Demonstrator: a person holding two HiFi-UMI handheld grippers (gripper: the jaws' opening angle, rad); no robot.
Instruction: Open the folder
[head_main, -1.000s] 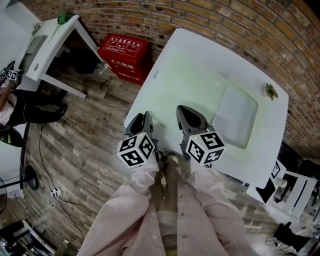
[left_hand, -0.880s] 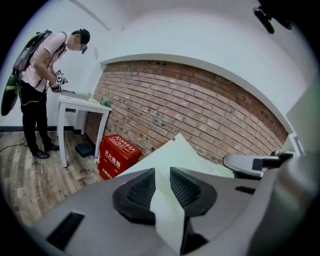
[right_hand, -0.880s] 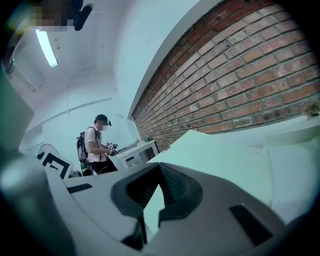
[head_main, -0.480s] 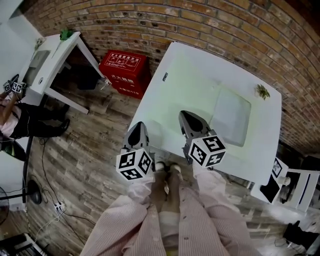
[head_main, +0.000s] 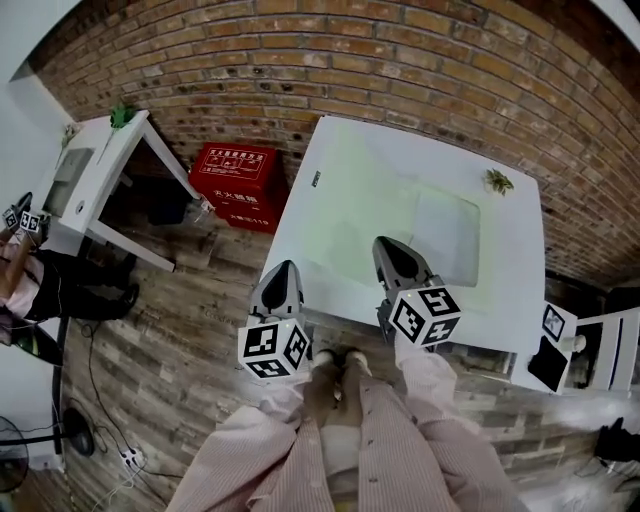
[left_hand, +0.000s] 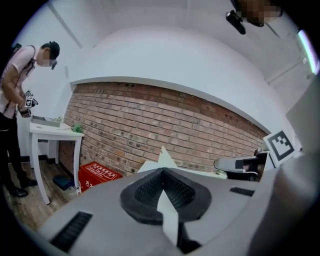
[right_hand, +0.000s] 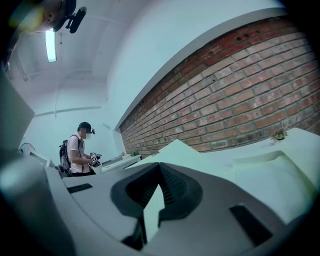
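The thin, pale green folder (head_main: 365, 200) spreads over the white table (head_main: 520, 260), its near edge raised.

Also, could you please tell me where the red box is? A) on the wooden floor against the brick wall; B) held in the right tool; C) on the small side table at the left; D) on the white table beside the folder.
A: the red box stands on the wooden floor at the foot of the brick wall, between the white table and the side table.
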